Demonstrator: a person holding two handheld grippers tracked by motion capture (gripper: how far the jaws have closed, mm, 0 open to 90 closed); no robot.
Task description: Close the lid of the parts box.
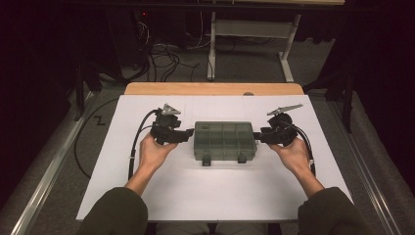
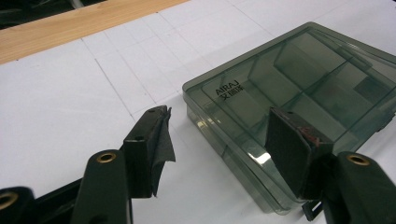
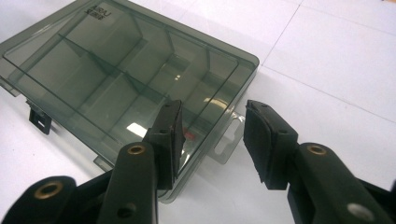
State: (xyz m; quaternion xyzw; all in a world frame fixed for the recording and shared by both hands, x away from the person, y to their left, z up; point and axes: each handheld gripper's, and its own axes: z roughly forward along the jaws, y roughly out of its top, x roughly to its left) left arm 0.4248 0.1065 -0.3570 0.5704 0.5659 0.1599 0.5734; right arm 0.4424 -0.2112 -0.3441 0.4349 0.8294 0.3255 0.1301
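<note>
A smoky see-through compartment box (image 1: 225,141) lies flat with its lid down in the middle of the white table, two dark latches (image 1: 206,160) on its near side. My left gripper (image 1: 190,134) is at the box's left end, open. In the left gripper view, the left gripper (image 2: 218,114) has one pad above the lid of the box (image 2: 299,79) and the other over bare table. My right gripper (image 1: 258,136) is at the right end, open. In the right gripper view, the right gripper (image 3: 214,106) straddles the corner of the box (image 3: 116,70) by its hang tab, pressing nothing.
The white table top (image 1: 215,191) extends on all sides of the box. A wooden strip (image 1: 210,88) runs along its far edge. Beyond it, cables (image 1: 164,58) lie on the floor beside a white table frame (image 1: 211,44).
</note>
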